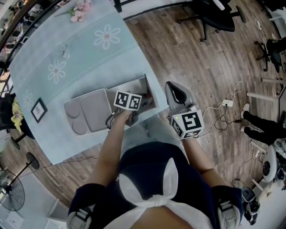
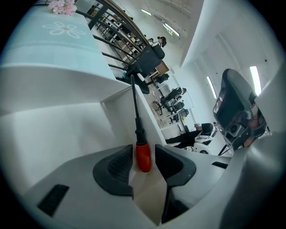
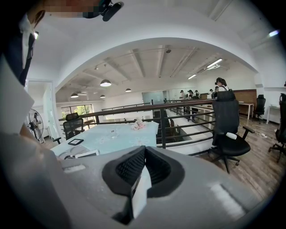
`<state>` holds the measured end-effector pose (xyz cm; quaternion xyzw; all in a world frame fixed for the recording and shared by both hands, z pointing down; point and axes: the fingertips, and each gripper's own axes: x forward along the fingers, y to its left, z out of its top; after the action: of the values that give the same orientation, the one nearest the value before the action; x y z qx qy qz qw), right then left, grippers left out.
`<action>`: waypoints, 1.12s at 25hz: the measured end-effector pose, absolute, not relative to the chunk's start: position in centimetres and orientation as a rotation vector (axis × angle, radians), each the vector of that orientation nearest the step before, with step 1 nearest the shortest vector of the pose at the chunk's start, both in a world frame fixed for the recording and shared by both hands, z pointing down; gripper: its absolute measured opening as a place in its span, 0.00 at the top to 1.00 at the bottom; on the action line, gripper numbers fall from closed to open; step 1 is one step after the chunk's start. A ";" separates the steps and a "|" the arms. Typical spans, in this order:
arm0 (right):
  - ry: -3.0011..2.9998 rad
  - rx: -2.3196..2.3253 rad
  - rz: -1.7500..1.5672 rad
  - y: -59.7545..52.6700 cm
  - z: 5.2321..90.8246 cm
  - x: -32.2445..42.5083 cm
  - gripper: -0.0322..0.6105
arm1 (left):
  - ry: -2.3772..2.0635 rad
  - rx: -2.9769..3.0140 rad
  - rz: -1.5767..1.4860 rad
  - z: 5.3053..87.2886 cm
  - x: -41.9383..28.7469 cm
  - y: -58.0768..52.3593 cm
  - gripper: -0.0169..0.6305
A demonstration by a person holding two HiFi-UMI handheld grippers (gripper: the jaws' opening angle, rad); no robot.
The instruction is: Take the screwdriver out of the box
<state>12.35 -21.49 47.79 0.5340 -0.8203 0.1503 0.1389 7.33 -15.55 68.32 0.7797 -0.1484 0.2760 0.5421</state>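
Note:
The screwdriver (image 2: 143,156) has a red handle and a thin black shaft that leans up against the wall of the grey box (image 2: 67,125). In the left gripper view my left gripper (image 2: 144,147) straddles the handle end. The handle lies against the left pad, and a narrow gap shows at the right pad. In the head view the left gripper (image 1: 140,102) reaches into the open box (image 1: 134,85) on the table, and its marker cube hides most of the screwdriver. My right gripper (image 1: 169,86) hovers off the table's edge, right of the box, its pads (image 3: 134,165) closed together and empty.
The box's lid tray (image 1: 87,114) lies open on the left. A light blue flowered cloth (image 1: 85,53) covers the table, with a small picture frame (image 1: 39,109), a glass (image 1: 65,51) and pink flowers (image 1: 80,10) on it. Cables (image 1: 225,105) lie on the wooden floor at right.

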 end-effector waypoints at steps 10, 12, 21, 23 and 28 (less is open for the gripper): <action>-2.370 1.536 0.438 -21.6 48.2 12.1 0.95 | -0.331 1.844 0.641 68.5 7.4 -15.5 0.75; -2.371 1.536 0.439 -21.5 48.2 12.1 0.95 | -0.343 1.829 0.645 68.7 7.3 -15.5 0.81; -2.374 1.537 0.439 -21.5 47.9 12.2 0.95 | -0.366 1.840 0.661 68.5 7.3 -15.5 0.81; -2.377 1.534 0.438 -21.5 47.9 12.1 0.95 | -0.384 1.837 0.656 68.5 7.2 -15.7 0.82; -2.382 1.530 0.434 -21.5 47.8 12.0 0.95 | -0.423 1.830 0.655 68.4 6.8 -16.0 0.82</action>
<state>11.99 -21.53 47.82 0.5290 -0.8238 0.1499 0.1382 6.83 -16.01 68.39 0.7714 -0.1781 0.2763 0.5449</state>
